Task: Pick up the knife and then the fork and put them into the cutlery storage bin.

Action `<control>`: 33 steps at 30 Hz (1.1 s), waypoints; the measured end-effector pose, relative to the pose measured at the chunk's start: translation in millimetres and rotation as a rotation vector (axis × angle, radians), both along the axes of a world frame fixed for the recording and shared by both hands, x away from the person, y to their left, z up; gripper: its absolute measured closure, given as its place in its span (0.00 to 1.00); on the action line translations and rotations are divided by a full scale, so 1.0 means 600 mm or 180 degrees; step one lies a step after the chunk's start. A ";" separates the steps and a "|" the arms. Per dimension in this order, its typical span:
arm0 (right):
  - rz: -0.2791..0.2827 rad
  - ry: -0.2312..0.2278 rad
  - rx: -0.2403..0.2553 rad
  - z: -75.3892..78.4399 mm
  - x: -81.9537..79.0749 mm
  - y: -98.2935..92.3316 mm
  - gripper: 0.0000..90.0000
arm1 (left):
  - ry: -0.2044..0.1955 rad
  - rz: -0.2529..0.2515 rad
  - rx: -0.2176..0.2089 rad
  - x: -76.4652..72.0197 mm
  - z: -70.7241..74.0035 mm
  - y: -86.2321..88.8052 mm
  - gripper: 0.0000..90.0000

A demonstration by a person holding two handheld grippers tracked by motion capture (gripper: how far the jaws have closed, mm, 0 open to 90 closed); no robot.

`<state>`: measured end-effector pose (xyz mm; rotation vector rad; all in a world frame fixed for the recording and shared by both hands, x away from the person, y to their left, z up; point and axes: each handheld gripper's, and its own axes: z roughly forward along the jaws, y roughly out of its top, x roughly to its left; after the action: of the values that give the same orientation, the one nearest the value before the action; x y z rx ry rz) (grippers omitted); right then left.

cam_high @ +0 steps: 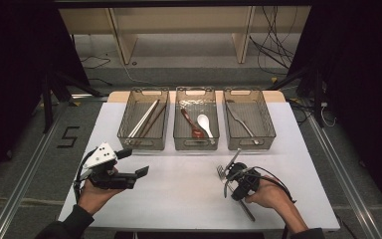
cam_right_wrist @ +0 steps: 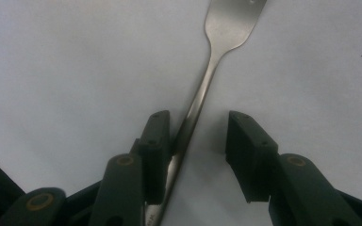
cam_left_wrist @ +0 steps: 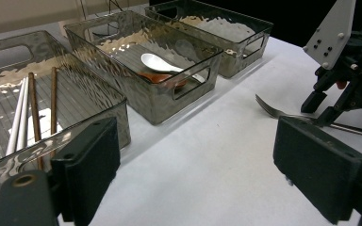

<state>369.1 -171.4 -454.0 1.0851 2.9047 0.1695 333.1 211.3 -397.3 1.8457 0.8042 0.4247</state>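
A steel fork [cam_high: 222, 172] [cam_right_wrist: 217, 52] lies on the white table [cam_high: 179, 189] at the front right, tines toward the bins. My right gripper [cam_high: 229, 181] [cam_right_wrist: 195, 120] is lowered over its handle. The handle runs between the jaws against the left pad, while the right pad stands apart from it, so the jaws are open around the fork. In the left gripper view the fork [cam_left_wrist: 283, 113] and the right gripper [cam_left_wrist: 319, 109] sit at the right. My left gripper [cam_high: 135, 163] [cam_left_wrist: 193, 141] is held at the front left, open and with nothing between its jaws.
Three clear bins stand in a row at the back. The left bin [cam_high: 122, 124] holds chopsticks [cam_high: 146, 118], the middle bin [cam_high: 196, 147] a white spoon [cam_high: 204, 122] and a reddish spoon [cam_high: 191, 124], the right bin [cam_high: 271, 124] a metal utensil [cam_high: 241, 122].
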 end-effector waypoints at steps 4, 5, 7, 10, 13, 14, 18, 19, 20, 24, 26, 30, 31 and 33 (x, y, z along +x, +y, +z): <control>0.0088 -0.0028 -0.0054 0.000 -0.001 0.005 0.76 | -0.0001 0.0002 0.0005 0.000 0.000 0.000 0.17; 0.0104 -0.0031 -0.0053 0.000 0.000 0.005 0.78 | -0.0002 0.0002 0.0006 0.000 0.000 0.000 0.17; 0.0104 -0.0026 -0.0050 0.000 0.000 0.005 0.80 | -0.0002 0.0002 0.0004 0.000 0.000 -0.001 0.17; 0.0131 -0.0021 -0.0046 0.000 -0.001 0.006 0.85 | -0.0002 0.0003 0.0004 0.000 -0.001 -0.001 0.17; 0.0148 0.0006 -0.0044 0.000 0.002 0.005 0.87 | -0.0005 0.0001 0.0014 -0.001 -0.001 -0.001 0.17; 0.0146 0.0006 -0.0035 0.000 0.003 0.005 0.87 | -0.0005 0.0002 0.0008 -0.001 -0.001 -0.002 0.17; 0.0251 -0.0034 -0.0086 0.000 0.001 0.007 0.91 | -0.0009 0.0000 0.0019 -0.001 -0.001 -0.001 0.17; 0.0298 -0.0036 -0.0091 -0.001 0.001 0.007 0.93 | -0.0009 -0.0001 0.0019 -0.001 -0.001 -0.001 0.17; 0.0307 -0.0033 -0.0113 0.000 0.001 0.008 0.93 | -0.0010 0.0002 0.0016 -0.001 -0.001 -0.001 0.17; 0.0339 -0.0046 -0.0117 0.000 0.001 0.008 0.94 | -0.0009 0.0004 0.0015 -0.001 -0.001 -0.001 0.17; 0.0340 -0.0045 -0.0117 0.000 0.000 0.009 0.94 | -0.0010 0.0001 0.0017 -0.001 0.000 -0.001 0.17; 0.0365 -0.0076 -0.0119 0.001 -0.002 0.009 0.94 | -0.0012 0.0006 0.0013 -0.001 0.000 -0.001 0.17; 0.0380 -0.0082 -0.0108 0.001 -0.002 0.008 0.94 | -0.0009 0.0005 0.0014 -0.001 0.000 -0.001 0.17; 0.0397 -0.0086 -0.0090 0.003 -0.001 0.007 0.94 | -0.0010 0.0006 0.0012 0.000 0.000 -0.001 0.17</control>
<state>368.4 -167.2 -452.5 0.8908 2.9420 0.1451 332.8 210.9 -397.6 1.8474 0.8035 0.4306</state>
